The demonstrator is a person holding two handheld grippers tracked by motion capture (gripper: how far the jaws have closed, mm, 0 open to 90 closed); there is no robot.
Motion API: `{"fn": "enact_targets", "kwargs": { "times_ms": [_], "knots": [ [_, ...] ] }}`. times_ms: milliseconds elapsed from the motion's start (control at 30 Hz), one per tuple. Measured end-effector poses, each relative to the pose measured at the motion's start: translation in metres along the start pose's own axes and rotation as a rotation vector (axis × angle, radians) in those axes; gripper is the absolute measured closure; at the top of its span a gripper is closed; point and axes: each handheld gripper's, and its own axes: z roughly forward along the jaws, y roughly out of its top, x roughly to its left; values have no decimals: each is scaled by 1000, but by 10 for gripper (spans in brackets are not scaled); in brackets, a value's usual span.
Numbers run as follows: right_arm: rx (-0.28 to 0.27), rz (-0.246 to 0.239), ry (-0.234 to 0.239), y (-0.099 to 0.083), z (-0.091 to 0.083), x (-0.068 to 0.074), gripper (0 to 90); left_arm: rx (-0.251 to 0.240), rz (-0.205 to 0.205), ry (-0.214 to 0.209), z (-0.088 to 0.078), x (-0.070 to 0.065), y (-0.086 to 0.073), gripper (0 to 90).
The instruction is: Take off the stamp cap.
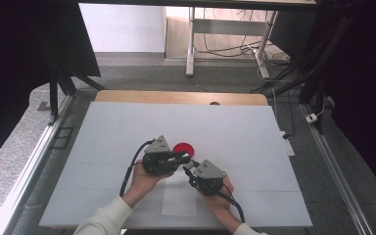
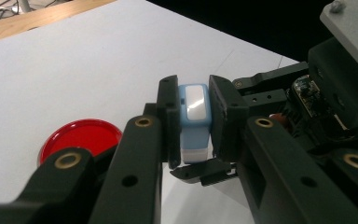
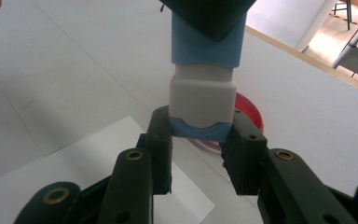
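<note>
A small blue and white block (image 2: pixel 195 126) hangs just above the table between both grippers. My left gripper (image 2: pixel 193 122) is shut on its blue body, one pad on each side. My right gripper (image 3: pixel 200 135) is shut on the blue end piece below the white middle band (image 3: pixel 203 93). In the high view the left gripper (image 1: pixel 185 157) and right gripper (image 1: pixel 188 169) meet tip to tip near the table's middle. A round red dish (image 1: pixel 183 148) lies flat on the table right behind them, and it shows as the red dish (image 2: pixel 81 137) left of my left jaws.
A white board (image 1: pixel 127 127) covers the wooden table. A white sheet of paper (image 1: pixel 178 200) lies near the front edge, under the right hand. Table legs and cables stand on the floor beyond the far edge.
</note>
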Motion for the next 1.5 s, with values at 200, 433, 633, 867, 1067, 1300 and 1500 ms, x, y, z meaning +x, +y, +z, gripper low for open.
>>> {"fn": "enact_targets", "kwargs": {
  "times_ms": [200,433,633,867,1067,1300,1500],
  "knots": [
    [-7,6,4,1,-1,-1,648,-6,-5,2,-1,0,0,748],
    [-26,78,21,0,-2,-1,648,-10,-6,1,-2,0,1,744],
    [-6,4,9,0,-2,-2,649,-6,-7,-4,-2,0,1,745],
    [2,-55,2,1,-4,-4,649,-6,-6,3,-3,-1,0,745],
    [-15,-3,4,0,-5,-4,649,-13,-14,3,-4,-1,1,743],
    [58,58,4,-17,-1,-13,650,-112,-27,102,-34,13,6,756],
    [44,66,4,-16,-3,-19,649,-66,-31,64,-27,13,3,755]
  ]
}}
